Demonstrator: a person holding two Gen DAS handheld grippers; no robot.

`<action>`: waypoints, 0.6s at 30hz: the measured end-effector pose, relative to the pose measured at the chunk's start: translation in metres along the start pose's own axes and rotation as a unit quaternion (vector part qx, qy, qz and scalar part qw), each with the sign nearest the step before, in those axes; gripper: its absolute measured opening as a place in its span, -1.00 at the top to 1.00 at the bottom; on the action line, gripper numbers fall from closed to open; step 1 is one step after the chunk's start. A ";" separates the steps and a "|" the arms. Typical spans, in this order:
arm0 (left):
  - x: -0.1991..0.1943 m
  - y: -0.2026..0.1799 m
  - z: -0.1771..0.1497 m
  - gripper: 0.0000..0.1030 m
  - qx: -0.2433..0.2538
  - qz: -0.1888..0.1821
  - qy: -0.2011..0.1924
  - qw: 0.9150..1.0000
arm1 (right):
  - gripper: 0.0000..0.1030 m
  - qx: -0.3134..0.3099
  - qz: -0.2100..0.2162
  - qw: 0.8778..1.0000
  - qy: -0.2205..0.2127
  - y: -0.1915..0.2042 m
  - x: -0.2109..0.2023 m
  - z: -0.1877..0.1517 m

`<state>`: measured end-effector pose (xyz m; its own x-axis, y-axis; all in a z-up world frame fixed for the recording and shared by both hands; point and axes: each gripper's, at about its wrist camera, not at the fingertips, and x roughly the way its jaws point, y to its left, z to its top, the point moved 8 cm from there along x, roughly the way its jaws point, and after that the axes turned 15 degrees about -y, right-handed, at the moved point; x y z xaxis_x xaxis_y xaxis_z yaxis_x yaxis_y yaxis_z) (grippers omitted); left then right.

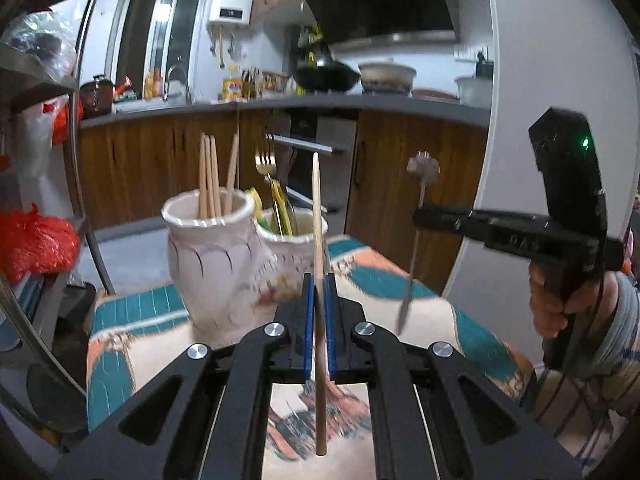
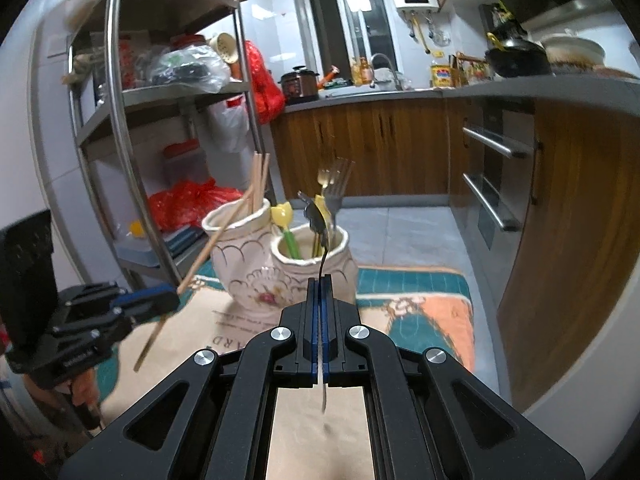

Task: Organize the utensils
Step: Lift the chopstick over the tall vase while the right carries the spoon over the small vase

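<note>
Left gripper (image 1: 319,292): fingers pressed together on a wooden chopstick (image 1: 318,216), pinched around mid-length. It stands near upright between the pads, with the tip well above the fingers and the butt end hanging below them.

Right gripper (image 2: 321,292): fingers pinching a metal spoon (image 2: 316,220) by the lower handle. The bowl is up and ahead of the fingertips, and the handle tail pokes out behind the pads.

Both holders sit just ahead of the fingers on the patterned table (image 1: 460,320). The taller ceramic jar (image 1: 216,264) already carries chopsticks. The shorter jar (image 2: 316,268), touching it, carries forks and green-handled pieces.

Handling, my read:
- The chopstick is light, stiff and round, so it can pivot in a two-pad pinch. Your mid-length hold keeps it balanced. Don't go nearer the tip: the taper means less contact.
- The spoon is thin, smooth metal and bowl-heavy. With the grip low on a narrow handle, the bowl can swing or slide if you tilt fast. A hold closer to the neck would be steadier, but it'll do for a short carry.
- The jars are ceramic, look heavy enough to stay put, and chip easily. Don't knock the rims.

Likely plan: chopstick into the taller jar, spoon into the shorter one. Get the lower end inside the rim before spreading the fingers.
</note>
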<state>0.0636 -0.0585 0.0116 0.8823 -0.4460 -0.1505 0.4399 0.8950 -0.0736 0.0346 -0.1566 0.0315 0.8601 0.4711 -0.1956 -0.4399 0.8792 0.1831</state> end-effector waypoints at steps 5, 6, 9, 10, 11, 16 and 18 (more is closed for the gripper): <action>0.005 0.006 0.001 0.91 -0.005 0.001 -0.003 1.000 | 0.96 0.000 0.002 1.000 0.009 0.002 0.011 -0.006; 0.004 0.008 0.002 0.91 -0.006 0.002 -0.006 1.000 | 0.96 0.000 0.001 1.000 0.009 0.002 0.012 -0.006; 0.004 0.016 0.005 0.91 -0.013 0.005 -0.014 1.000 | 0.96 -0.002 0.001 1.000 0.008 0.003 0.013 -0.006; 0.005 0.020 0.007 0.91 -0.016 0.008 -0.020 1.000 | 0.96 -0.002 0.001 1.000 0.008 0.003 0.013 -0.005; 0.005 0.024 0.012 0.91 -0.021 0.011 -0.029 0.999 | 0.96 -0.002 0.001 1.000 0.006 0.003 0.014 -0.003; 0.009 0.050 0.045 0.91 -0.043 0.030 -0.084 0.995 | 0.96 -0.001 0.003 1.000 -0.005 0.005 0.019 0.013; 0.014 0.065 0.059 0.91 -0.060 0.038 -0.102 0.992 | 0.96 0.002 0.004 1.000 -0.014 0.006 0.022 0.024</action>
<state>0.1144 -0.0071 0.0627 0.9329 -0.3577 0.0408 0.3587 0.9141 -0.1890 0.0573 -0.1428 0.0516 0.8635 0.4757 -0.1675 -0.4457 0.8752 0.1881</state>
